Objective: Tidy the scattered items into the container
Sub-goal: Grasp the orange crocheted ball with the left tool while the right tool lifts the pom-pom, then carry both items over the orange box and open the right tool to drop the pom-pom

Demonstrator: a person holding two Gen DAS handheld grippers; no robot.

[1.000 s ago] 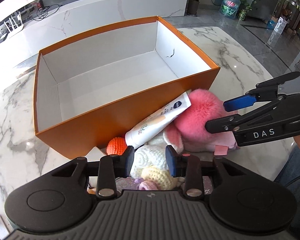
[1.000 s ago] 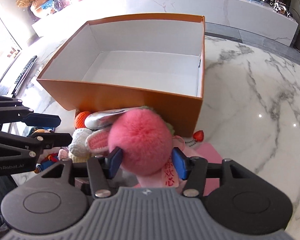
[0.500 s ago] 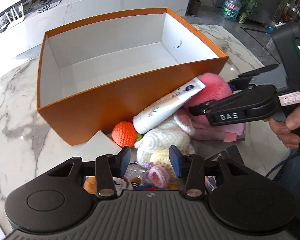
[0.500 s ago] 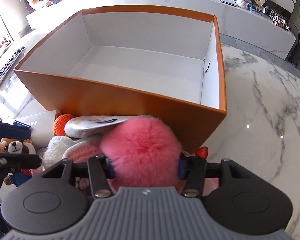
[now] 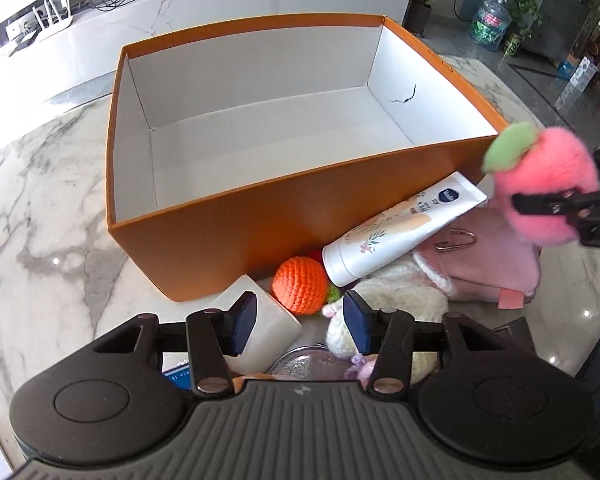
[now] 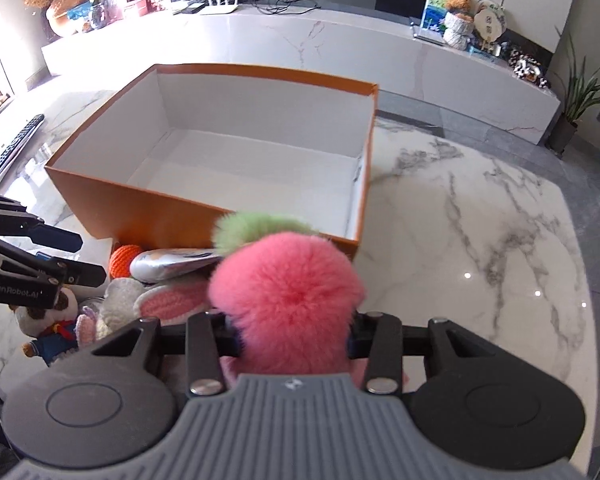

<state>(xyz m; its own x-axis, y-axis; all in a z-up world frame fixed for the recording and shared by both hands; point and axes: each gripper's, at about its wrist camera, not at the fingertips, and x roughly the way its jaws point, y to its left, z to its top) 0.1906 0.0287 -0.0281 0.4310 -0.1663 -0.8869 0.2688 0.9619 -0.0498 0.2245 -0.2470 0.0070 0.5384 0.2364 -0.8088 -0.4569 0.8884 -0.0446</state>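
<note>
A: Right wrist view: your right gripper [image 6: 292, 336] clamps the pink pom-pom [image 6: 286, 296], lifted just beside the orange box [image 6: 148, 208].
B: Left gripper [image 5: 296, 322]?
A: Jaws opening, nothing btwn them, over the toy pile.

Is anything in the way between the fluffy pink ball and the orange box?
Nothing visible. The right claw holds the fluffy pink ball lifted near the orange box's front corner, and the box is open-topped and looks empty inside.
</note>
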